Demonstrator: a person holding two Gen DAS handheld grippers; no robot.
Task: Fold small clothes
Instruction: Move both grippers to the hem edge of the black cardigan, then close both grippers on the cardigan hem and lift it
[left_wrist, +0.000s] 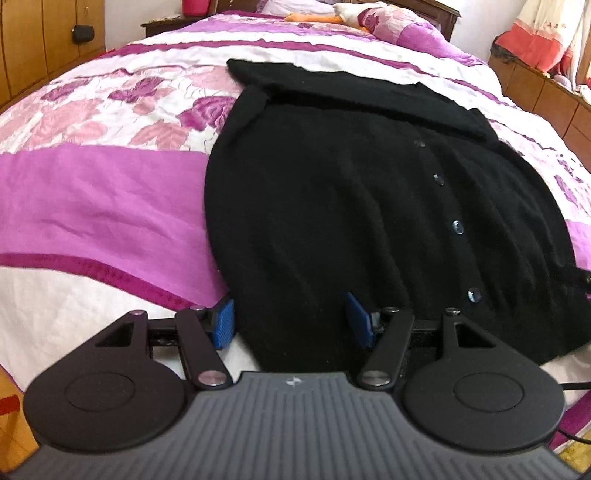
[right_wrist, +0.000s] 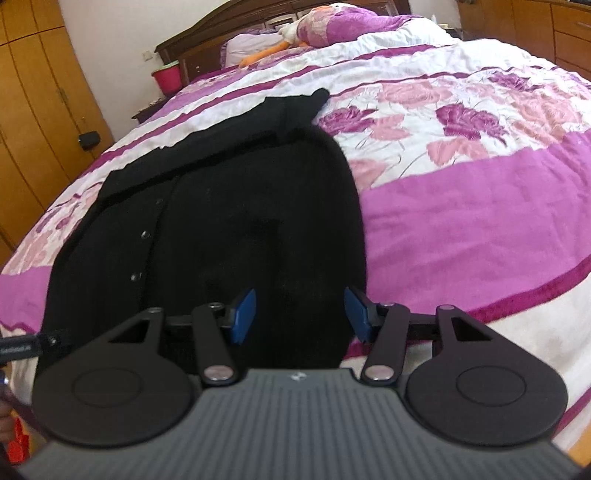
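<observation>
A black buttoned cardigan lies flat on the bed, with both sleeves folded in across its top. It also shows in the right wrist view. My left gripper is open, its blue pads on either side of the cardigan's near left hem corner. My right gripper is open, its blue pads on either side of the near right hem corner. Neither gripper holds the cloth.
The bed carries a pink, purple and white flowered bedspread. Pillows and a soft toy lie at the headboard. A red bin stands on a bedside table. Wooden wardrobes line the walls.
</observation>
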